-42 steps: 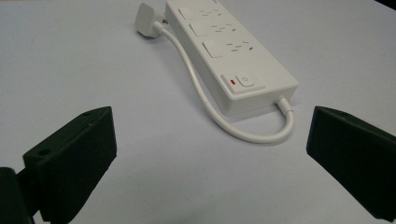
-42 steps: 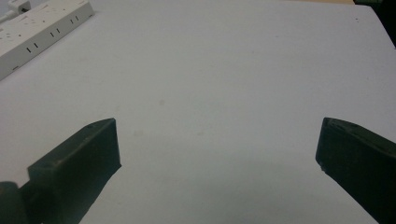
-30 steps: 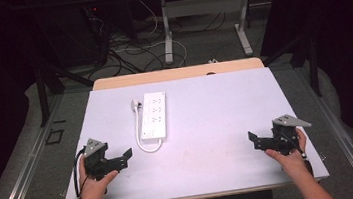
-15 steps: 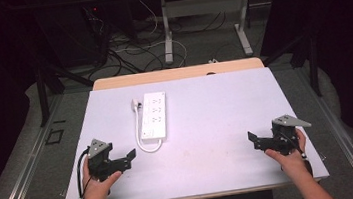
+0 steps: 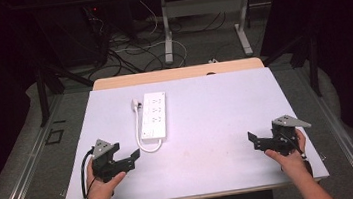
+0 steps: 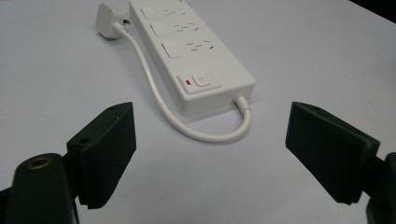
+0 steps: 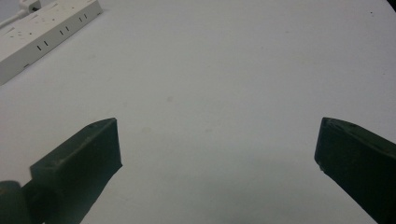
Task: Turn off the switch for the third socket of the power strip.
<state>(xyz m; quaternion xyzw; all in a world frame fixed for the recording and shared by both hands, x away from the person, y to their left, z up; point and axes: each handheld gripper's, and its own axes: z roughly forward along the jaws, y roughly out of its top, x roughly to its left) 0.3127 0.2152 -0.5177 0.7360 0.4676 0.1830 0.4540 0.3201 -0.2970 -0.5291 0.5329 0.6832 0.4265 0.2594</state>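
Nothing grasped yet — power strip (image 5: pixel 153 115) lay untouched mid-table, cord (image 6: pixel 187 128) looped toward me. My left gripper (image 5: pixel 130 159) aimed at it, jaws wide; right gripper (image 5: pixel 255 140) wide too, well apart.

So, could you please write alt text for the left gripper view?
A white power strip lies on a pale table, its cord looping back to a plug. The left gripper is open in front of it, holding nothing.
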